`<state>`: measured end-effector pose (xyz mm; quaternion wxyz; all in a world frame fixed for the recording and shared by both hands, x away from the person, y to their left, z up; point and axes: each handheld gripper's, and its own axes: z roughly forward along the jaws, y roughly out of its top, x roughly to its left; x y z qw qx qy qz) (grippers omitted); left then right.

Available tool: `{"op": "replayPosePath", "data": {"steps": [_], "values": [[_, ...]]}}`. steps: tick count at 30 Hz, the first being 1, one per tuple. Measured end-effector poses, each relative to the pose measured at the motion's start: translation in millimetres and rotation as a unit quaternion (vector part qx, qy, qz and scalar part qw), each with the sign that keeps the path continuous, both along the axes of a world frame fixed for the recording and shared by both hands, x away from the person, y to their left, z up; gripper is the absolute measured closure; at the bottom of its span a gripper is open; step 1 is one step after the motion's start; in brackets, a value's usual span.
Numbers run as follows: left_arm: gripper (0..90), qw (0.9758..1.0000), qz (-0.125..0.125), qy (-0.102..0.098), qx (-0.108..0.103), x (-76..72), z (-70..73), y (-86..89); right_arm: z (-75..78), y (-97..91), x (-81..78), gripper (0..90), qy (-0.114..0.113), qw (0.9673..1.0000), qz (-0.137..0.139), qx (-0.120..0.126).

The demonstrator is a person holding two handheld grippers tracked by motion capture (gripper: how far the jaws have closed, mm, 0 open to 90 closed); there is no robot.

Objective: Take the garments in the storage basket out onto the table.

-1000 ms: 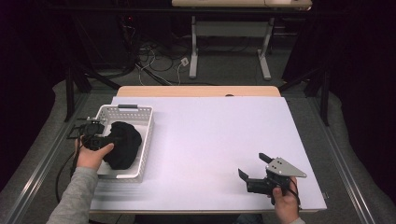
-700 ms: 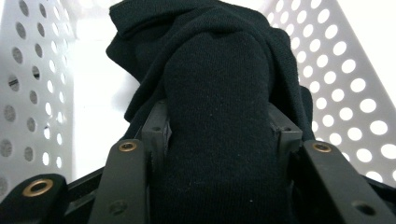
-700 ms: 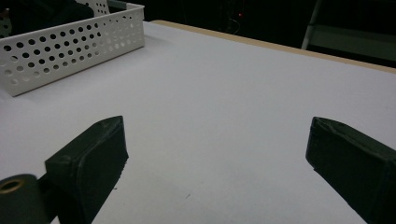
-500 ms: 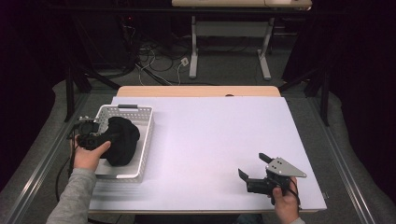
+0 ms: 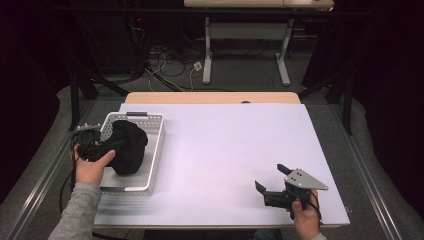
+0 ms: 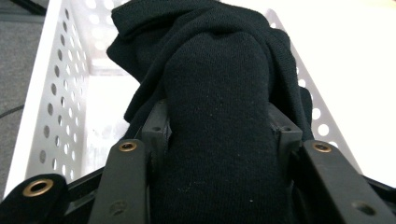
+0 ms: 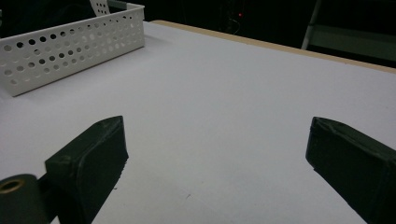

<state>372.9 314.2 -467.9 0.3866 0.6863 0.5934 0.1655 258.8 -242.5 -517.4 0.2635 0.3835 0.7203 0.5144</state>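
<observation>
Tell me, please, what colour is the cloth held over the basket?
Plain black knit cloth, clearest in the left gripper view, against the white perforated basket.

Black cloth [image 6: 219, 116]: matt knit, fine ribbed weave, slightly fuzzy. Basket [image 5: 156, 150]: white plastic, smooth, perforated walls, faint sheen. Worktop [image 5: 230, 150]: smooth matt white sheet, wood strip along far edge. Left tool [image 6: 219, 140] and right tool [image 7: 219, 154]: matt black plastic, brass-coloured rivets.
</observation>
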Motion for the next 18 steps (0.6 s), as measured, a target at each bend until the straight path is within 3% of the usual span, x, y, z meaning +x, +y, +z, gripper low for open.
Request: {"op": "replayPosePath", "data": {"steps": [18], "values": [[54.0, 0.9972, 0.025, -0.062, -0.035, -20.2, 16.7, 2.3, -0.3, 0.7, 0.2, 5.1, 0.003, 1.0, -0.004, 0.005]]}}
